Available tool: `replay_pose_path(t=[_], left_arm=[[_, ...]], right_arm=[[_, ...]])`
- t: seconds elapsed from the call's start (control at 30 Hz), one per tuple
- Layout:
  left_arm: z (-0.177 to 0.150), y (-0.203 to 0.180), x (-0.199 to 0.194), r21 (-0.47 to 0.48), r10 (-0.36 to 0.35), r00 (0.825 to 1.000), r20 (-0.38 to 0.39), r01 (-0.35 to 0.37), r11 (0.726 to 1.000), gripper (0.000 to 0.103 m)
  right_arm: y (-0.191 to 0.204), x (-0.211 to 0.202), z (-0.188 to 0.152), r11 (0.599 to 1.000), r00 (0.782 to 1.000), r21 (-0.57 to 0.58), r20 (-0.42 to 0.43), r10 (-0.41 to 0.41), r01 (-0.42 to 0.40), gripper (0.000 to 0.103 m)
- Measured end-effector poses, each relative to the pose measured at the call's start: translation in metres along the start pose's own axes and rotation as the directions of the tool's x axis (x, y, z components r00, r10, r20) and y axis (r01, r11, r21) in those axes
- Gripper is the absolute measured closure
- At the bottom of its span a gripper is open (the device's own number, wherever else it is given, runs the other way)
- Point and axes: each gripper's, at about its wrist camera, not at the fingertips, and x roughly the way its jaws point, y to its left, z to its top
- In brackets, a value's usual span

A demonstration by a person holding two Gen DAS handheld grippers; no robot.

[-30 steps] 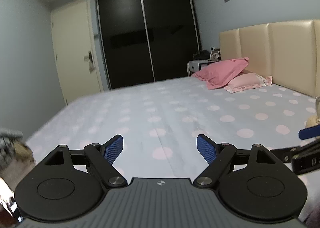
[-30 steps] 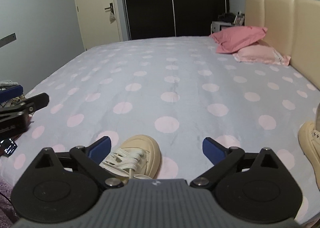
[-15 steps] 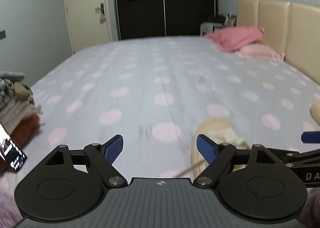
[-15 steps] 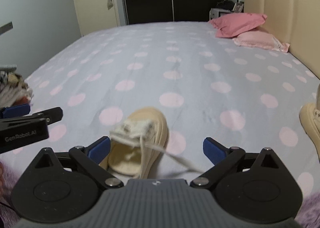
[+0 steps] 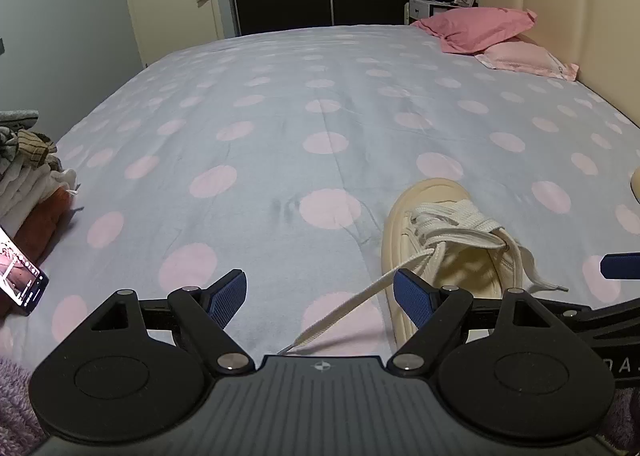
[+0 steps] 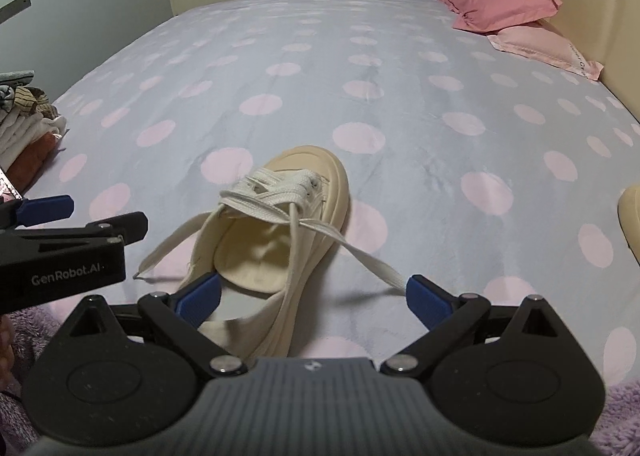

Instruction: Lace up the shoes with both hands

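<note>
At the left edge of a polka-dot bedspread (image 6: 360, 67), a pile of folded clothes (image 6: 24, 127) sits beside the left gripper (image 5: 320, 296), whose blue-padded jaws are spread wide and hold nothing. A cream sneaker (image 6: 280, 240) lies on the bedspread between the two grippers, toe pointing away, its white laces (image 6: 360, 256) trailing loose to both sides. The right gripper (image 6: 312, 296) is likewise wide open and empty, with pink pillows (image 6: 516, 11) far right by the headboard.

A bed (image 5: 280, 127) with a pink-dotted cover is seen mid-frame, two pink pillows (image 5: 492, 35) at upper right, folded clothes (image 5: 28, 175) at left.
</note>
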Motion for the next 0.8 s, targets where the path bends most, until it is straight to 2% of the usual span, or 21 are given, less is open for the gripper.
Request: replay_pose_path(t=[0.8], left_arm=[[0.0008, -0.0083, -0.0020, 0.004, -0.002, 1.000, -0.019, 0.002, 1.000, 0.022]], right_arm=[[0.0031, 0.0005, -0.0008, 1.000, 1.000, 0.002, -0.010, 0.010, -0.010, 0.003]])
